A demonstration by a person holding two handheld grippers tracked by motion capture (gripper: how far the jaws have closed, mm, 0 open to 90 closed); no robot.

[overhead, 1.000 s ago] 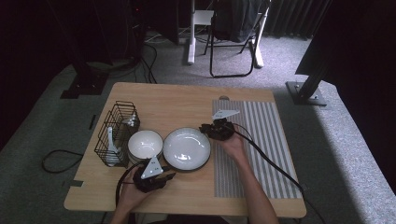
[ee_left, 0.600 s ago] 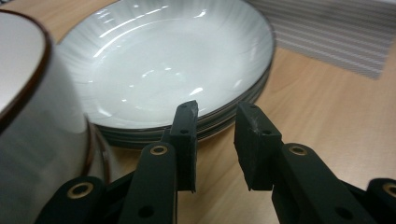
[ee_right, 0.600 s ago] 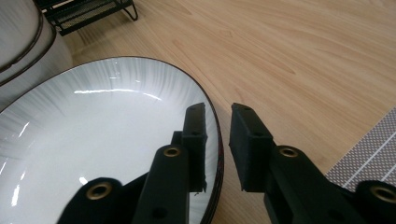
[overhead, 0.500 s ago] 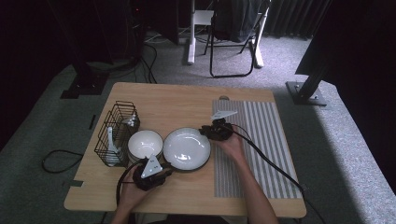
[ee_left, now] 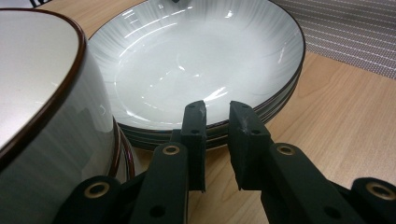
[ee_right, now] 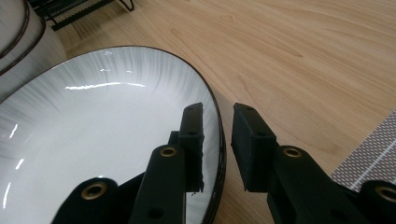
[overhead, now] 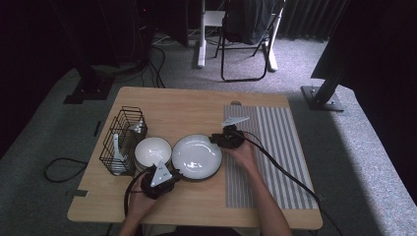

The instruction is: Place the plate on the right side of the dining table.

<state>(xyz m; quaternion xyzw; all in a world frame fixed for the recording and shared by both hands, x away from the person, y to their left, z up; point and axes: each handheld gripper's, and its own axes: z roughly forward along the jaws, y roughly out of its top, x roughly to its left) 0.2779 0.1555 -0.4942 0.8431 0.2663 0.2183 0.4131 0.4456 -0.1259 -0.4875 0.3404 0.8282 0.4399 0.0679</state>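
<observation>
Right gripper view: right tool (ee_right: 218, 144) astride plate (ee_right: 93, 135) rim, grip unclear, bowl (ee_right: 18, 32) cropped.

A folding chair (overhead: 246, 34) stands on grey carpet (overhead: 64, 123) beyond the wooden table (overhead: 196, 105); dark curtains (overhead: 305, 17) hang behind, and the room is dim.

A black wire rack (overhead: 122, 140) stands near the worktop's (overhead: 187, 105) left edge, holding white utensils. A grey striped mat (overhead: 275, 147) covers the right side. Beyond the far edge, a folding chair (overhead: 246, 34) stands on the carpet.
</observation>
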